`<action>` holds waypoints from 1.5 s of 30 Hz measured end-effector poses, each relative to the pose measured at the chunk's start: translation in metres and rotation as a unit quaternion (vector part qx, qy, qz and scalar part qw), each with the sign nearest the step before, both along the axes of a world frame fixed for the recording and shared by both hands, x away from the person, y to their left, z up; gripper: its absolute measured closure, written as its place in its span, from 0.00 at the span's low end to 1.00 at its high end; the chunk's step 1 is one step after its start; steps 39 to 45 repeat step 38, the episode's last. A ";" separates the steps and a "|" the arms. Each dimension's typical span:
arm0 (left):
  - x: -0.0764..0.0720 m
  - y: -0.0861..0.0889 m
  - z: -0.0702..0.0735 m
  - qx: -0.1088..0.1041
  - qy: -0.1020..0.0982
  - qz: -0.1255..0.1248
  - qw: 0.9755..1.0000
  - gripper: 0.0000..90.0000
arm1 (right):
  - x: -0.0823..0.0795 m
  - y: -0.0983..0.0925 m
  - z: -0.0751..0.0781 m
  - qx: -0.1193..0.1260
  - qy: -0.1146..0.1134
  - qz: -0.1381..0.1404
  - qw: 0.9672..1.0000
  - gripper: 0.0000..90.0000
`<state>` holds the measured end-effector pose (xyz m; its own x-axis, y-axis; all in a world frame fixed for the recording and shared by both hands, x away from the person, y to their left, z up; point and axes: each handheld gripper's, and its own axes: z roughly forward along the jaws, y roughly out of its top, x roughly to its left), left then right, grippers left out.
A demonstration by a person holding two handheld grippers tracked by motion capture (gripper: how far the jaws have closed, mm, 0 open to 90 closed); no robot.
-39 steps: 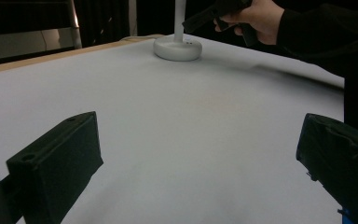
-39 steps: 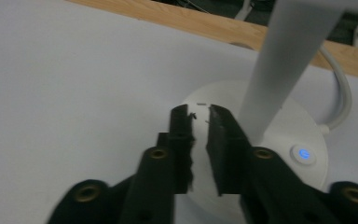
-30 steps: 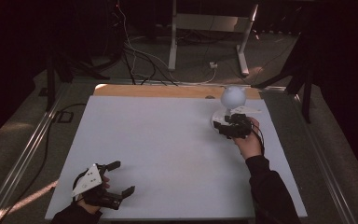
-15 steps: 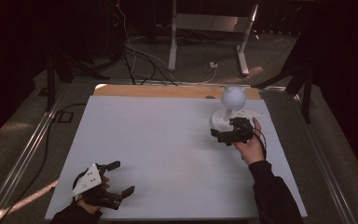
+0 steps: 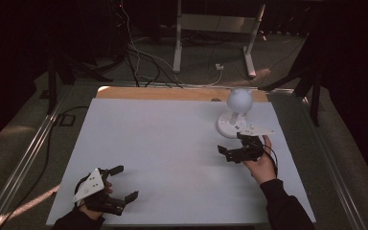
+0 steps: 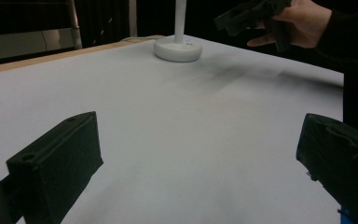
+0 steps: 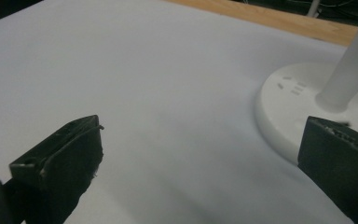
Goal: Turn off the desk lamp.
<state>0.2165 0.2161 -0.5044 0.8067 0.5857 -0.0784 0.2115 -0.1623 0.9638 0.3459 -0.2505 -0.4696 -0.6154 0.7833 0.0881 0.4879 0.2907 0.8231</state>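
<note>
White table point(image 5: 172, 158), lamp point(image 5: 238, 115), R gripper point(image 5: 237, 148) open

**Dim room around a white-topped table**

A white table top point(image 5: 163, 158) fills the middle, with a bare wooden strip point(image 5: 172, 93) along its far edge. Metal rails point(image 5: 26, 158) run along the floor at its left and right. The grey-green floor point(image 5: 287, 72) beyond is dimly lit. Cables point(image 5: 143, 62) trail across it toward a white plug point(image 5: 219, 67). Farther back stand the pale legs of a stand point(image 5: 251, 43). The far background lies in darkness.
</note>
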 end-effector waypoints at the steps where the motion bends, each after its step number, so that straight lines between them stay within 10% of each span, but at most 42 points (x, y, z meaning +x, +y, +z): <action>1: 0.000 0.000 0.000 0.000 0.000 0.000 1.000 0.01 | -0.003 0.000 -0.002 -0.007 0.000 0.002 1.000 0.00; 31: -0.001 0.000 0.000 0.001 -0.001 -0.001 1.000 0.01 | -0.080 -0.041 -0.042 -0.023 0.013 0.013 1.000 0.00; 45: -0.001 0.000 0.000 0.001 -0.001 -0.001 1.000 0.01 | -0.083 -0.043 -0.043 -0.028 0.010 0.013 0.999 0.00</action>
